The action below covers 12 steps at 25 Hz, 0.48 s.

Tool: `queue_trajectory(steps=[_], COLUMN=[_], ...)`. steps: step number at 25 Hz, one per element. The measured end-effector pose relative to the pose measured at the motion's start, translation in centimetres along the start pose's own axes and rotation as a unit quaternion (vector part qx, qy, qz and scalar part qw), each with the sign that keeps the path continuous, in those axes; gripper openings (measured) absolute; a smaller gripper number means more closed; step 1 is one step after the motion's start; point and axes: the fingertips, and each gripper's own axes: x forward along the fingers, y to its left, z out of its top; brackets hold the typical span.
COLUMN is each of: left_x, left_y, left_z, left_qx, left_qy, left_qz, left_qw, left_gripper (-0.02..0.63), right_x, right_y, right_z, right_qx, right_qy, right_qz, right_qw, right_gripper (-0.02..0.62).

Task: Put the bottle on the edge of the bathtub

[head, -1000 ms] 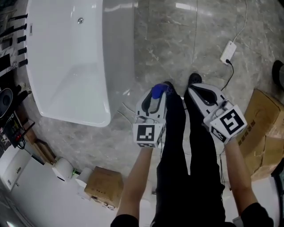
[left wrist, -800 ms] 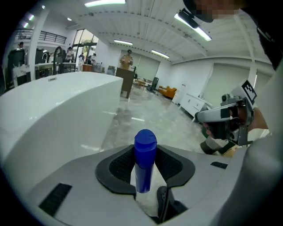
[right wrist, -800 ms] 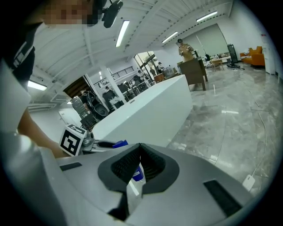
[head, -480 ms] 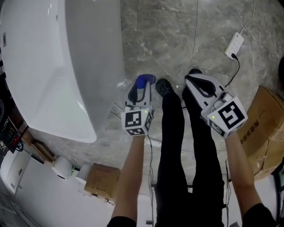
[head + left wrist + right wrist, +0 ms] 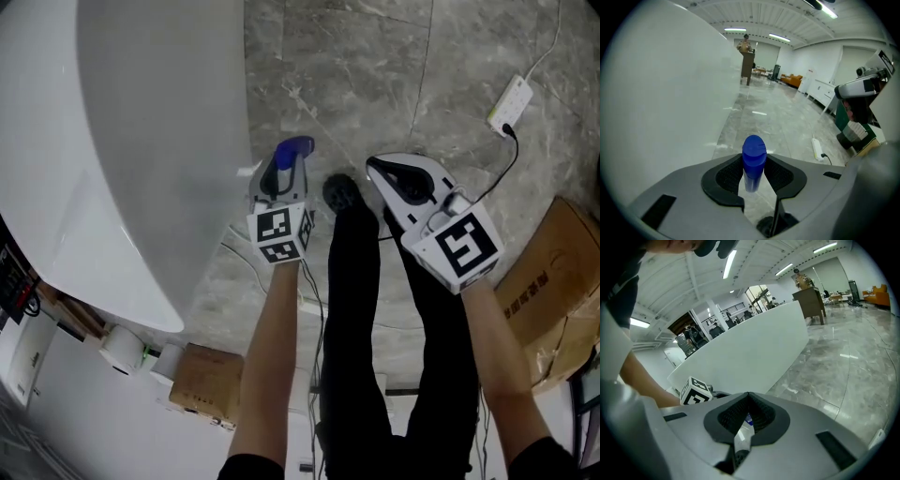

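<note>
A small blue bottle (image 5: 292, 150) with a rounded cap stands up between the pads of my left gripper (image 5: 281, 167), which is shut on it. In the left gripper view the bottle (image 5: 753, 159) rises from between the black pads (image 5: 729, 174). The white bathtub (image 5: 141, 141) fills the left of the head view, and its outer wall (image 5: 661, 93) is just left of the bottle. The bottle is lower than the tub's rim and apart from it. My right gripper (image 5: 382, 171) hangs to the right over the floor, shut and empty, its jaws meeting at the tip (image 5: 747, 398).
The person's dark legs and a shoe (image 5: 342, 192) stand between the grippers on the grey marble floor. A white power strip (image 5: 511, 103) with its cable lies at the upper right. A large cardboard box (image 5: 553, 281) is at the right; a small box (image 5: 206, 389) and paper rolls (image 5: 122, 347) lie below the tub.
My left gripper with the bottle has moved left and up in the head view, closer to the tub's wall. The tub now fills more of the view. The right gripper shifted slightly left.
</note>
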Motion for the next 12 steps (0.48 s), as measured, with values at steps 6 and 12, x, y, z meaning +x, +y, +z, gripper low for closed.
queue_trajectory(steps=[6,12], left_x=[5.7,10.8], left_y=[2.7,4.8], left_z=[-2.0,-2.9], left_qx=[0.015,0.054], left_qy=[0.012,0.028], left_qz=[0.013,0.026], left_qw=[0.9997,0.9978], left_gripper=[0.149,0.148], right_x=[3.3,5.3], right_y=[-2.2,-4.4], right_z=[-2.4,-3.7], right_qx=[0.001,-0.009], right_qy=[-0.002,-0.002], right_qz=[0.004,0.007], right_qw=[1.0,1.0], right_gripper=[0.012,0.012])
